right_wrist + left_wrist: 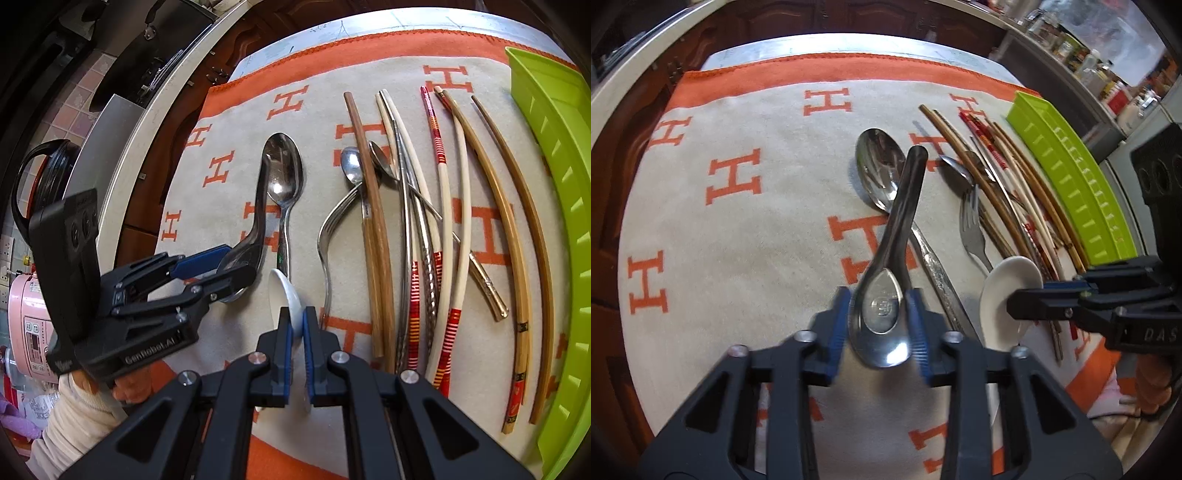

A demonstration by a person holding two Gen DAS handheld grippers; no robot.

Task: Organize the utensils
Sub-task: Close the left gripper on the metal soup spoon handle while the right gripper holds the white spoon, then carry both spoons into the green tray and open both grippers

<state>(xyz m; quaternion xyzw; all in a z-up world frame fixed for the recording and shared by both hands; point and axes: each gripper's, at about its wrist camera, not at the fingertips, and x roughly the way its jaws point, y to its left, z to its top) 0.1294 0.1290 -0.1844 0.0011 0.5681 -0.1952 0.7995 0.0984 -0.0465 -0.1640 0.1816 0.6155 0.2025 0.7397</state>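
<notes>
A steel soup spoon (882,314) is clamped at its bowl by the left gripper (881,325) above the cloth (738,229); a white spoon (286,295) is pinched by the right gripper (297,325), beside the fork (327,236).

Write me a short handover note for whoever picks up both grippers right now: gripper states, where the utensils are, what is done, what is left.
Left gripper: shut on the bowl of the steel soup spoon, whose handle crosses the large steel tablespoon.
Right gripper: shut on the rim of the white ceramic spoon.
On the orange-and-cream patterned towel: the tablespoon, a steel fork, two small steel teaspoons, and a spread of mixed chopsticks.
Green plastic tray at the right: no utensil visible in it.
Done: two spoons gripped.
Left: both held spoons and everything on the towel still unsorted.
</notes>
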